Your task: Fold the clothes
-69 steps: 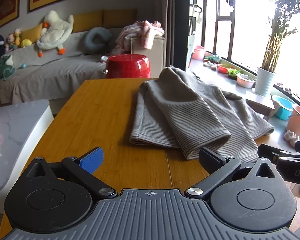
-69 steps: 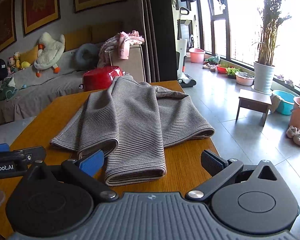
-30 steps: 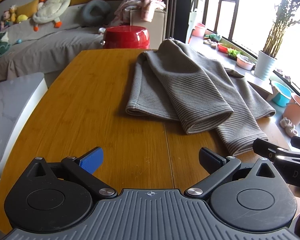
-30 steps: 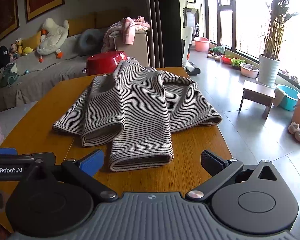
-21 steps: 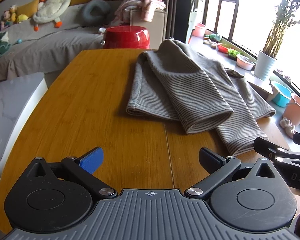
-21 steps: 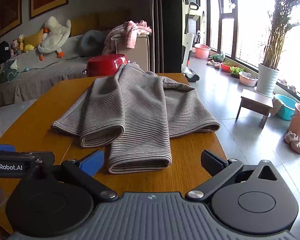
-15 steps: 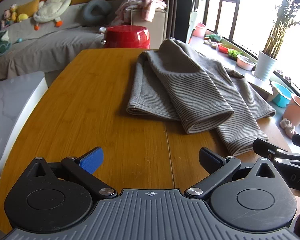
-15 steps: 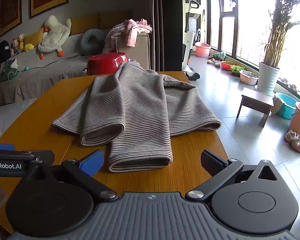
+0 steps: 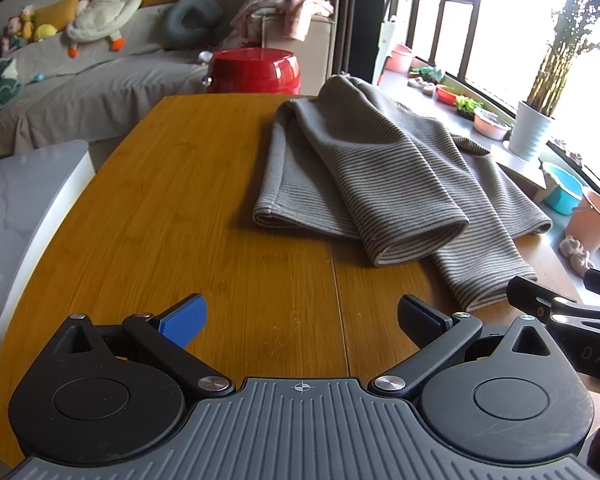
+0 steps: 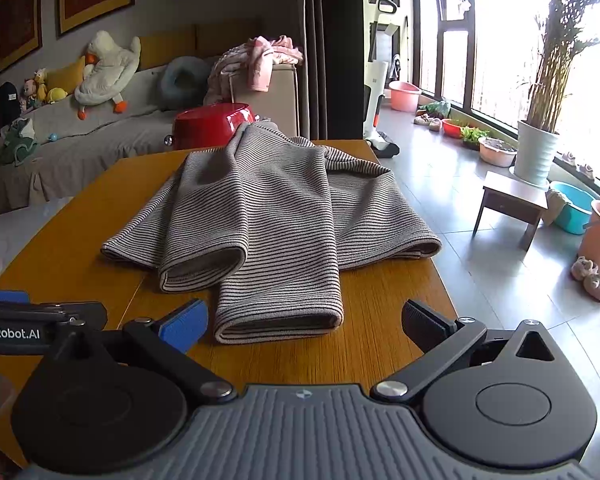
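Facing the grey-and-cream striped knit garment (image 10: 268, 216) on the bamboo-topped wooden table (image 9: 204, 208), I note it lies ahead of both tools, long axis running away from me, sleeve cuffs nearest. My right hand-held gripper (image 10: 304, 320) sits just short of the closer cuff, almost centred on it; my left hand-held gripper (image 9: 300, 316) has the garment ahead and to its right, farther off. Both have fingers spread apart, holding nothing. Count: one garment, two sleeves folded inward, two grippers. I judge the right one better placed.
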The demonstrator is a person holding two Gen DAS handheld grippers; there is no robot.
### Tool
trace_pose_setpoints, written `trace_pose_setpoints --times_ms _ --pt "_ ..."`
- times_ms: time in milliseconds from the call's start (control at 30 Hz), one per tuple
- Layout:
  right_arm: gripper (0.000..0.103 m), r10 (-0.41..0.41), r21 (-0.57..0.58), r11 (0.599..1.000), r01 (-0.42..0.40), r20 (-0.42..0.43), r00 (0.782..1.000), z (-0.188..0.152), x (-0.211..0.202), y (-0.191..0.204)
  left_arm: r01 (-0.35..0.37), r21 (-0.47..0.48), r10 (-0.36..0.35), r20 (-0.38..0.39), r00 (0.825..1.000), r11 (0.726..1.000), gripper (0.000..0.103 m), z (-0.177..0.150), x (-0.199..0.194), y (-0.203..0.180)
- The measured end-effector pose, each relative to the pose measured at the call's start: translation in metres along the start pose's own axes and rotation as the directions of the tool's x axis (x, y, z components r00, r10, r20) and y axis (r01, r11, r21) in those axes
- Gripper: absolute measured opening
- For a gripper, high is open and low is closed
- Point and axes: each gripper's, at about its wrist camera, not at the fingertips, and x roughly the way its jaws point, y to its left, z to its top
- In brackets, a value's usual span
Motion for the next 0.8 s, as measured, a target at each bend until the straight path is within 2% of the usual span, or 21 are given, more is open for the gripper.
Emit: trace_pose_setpoints --times_ms 600,733,800 --pt "0.103 0.013 -0.006 1.0 -0.013 -0.015 1.0 -0.001 0.006 -0.001 0.002 -0.006 -0.002 -0.022 1.0 1.0 0.103 0.0 0.006 0.002" --pt "0.103 0.018 -0.029 0.999 -0.018 -0.009 1.0 0.003 0.009 -0.004 0.056 0.003 -0.056 -0.018 0.998 0.998 0.103 0.009 0.012 0.004" --pt "0.103 0.02 -0.04 0.999 -0.019 0.01 1.0 0.009 0.012 -0.008 0.109 0.037 -0.109 0.01 0.994 0.993 0.103 0.021 0.018 0.003"
